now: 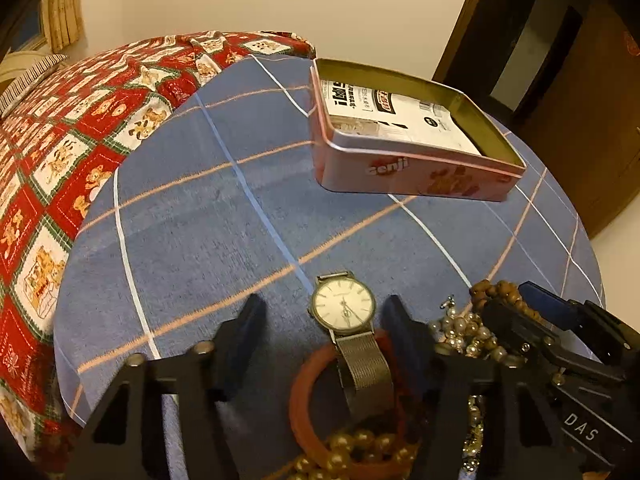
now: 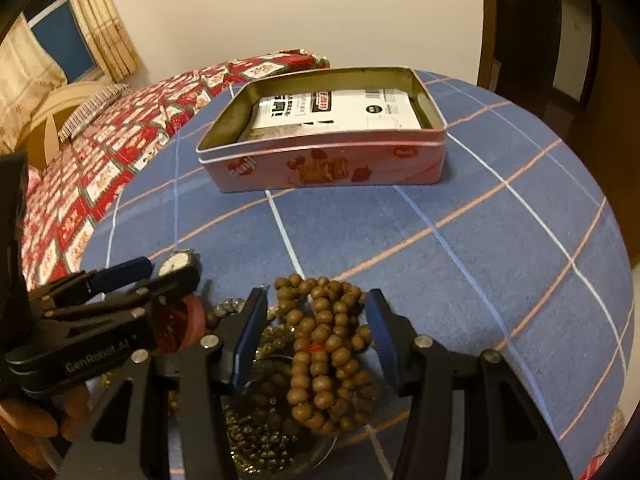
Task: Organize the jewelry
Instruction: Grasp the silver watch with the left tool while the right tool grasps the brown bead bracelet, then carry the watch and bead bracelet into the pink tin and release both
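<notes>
Two tongs over a jewelry pile on the bed.
Left tongs (image 1: 320,320) straddled the watch (image 1: 344,305), released; right tongs (image 2: 318,316) flanked the wooden beads (image 2: 320,344), grip uncertain.

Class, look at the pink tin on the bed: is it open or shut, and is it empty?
Open and not empty. The pink tin has no lid on it, and a white printed packet lies flat inside.

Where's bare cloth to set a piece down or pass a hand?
Free: the blue checked cloth between the pink tin and the jewelry pile, and the stretch right of the wooden beads. Crowded: the near edge, where watch, red bangle, pearls and both grippers bunch together. A white packet fills most of the tin.
</notes>
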The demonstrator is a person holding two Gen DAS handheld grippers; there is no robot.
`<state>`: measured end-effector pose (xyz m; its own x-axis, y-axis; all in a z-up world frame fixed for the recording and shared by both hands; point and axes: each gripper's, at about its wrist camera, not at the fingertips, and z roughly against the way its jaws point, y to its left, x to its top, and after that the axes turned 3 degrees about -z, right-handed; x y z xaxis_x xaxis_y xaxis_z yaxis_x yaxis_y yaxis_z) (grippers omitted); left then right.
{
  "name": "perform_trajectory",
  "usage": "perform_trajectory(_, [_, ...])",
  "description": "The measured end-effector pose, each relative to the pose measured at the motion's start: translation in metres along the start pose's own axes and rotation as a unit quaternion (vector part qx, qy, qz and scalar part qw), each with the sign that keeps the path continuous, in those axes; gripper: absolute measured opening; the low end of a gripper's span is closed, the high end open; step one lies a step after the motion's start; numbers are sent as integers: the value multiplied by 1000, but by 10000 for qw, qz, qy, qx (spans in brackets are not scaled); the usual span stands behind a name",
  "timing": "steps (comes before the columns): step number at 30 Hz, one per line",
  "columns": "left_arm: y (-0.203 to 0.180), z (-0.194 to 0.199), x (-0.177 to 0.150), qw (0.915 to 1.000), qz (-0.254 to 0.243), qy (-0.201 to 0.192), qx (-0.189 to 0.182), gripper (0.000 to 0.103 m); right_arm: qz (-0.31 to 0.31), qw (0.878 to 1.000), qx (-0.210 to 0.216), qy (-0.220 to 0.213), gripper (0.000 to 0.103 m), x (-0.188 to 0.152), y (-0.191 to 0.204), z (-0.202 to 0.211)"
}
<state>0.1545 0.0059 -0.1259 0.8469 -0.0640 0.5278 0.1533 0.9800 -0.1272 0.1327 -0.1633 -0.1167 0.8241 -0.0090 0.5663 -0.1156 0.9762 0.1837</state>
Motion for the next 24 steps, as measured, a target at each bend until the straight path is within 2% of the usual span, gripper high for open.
perform_trajectory(1, [2,0,1,10000,9,-7,-20,49,50,10000,-68,-9,48,0,1,0])
perform_trajectory(2, [3,0,1,10000,19,-21,-31,39,79,9999,-120,-16,32,0,1,-1])
perform_trajectory(3, [4,0,0,10000,10,-37,-47,34,73,9999,-84,10,25,1,-1,-1])
perform_trajectory(4, [4,0,0,10000,1,-57,-70,34,-12,10000,12,26,24,1,-4,-2])
perform_trajectory(5, [4,0,1,9999,-14,-69,-79,34,-98,9999,76,8,18,2,-7,-1])
perform_trajectory(8, [7,5,2,9990,162,-266,-307,34,-289,9993,205,-112,16,4,-15,6])
perform_trajectory(9, [8,10,3,9982,212,-396,-394,34,-374,9987,299,-183,12,4,-18,11])
perform_trajectory(12, [6,34,8,9938,182,-942,-560,34,-673,9951,629,-366,11,9,-28,26])
perform_trajectory(15, [6,61,12,9868,237,-1455,-675,34,-818,9918,747,-635,11,14,-34,43])
perform_trajectory(19, [5,83,17,9810,180,-1827,-634,34,-946,9875,900,-883,11,23,-36,62])
perform_trajectory(24, [10,97,24,9750,214,-2095,-715,34,-958,9835,920,-1228,11,37,-36,83])
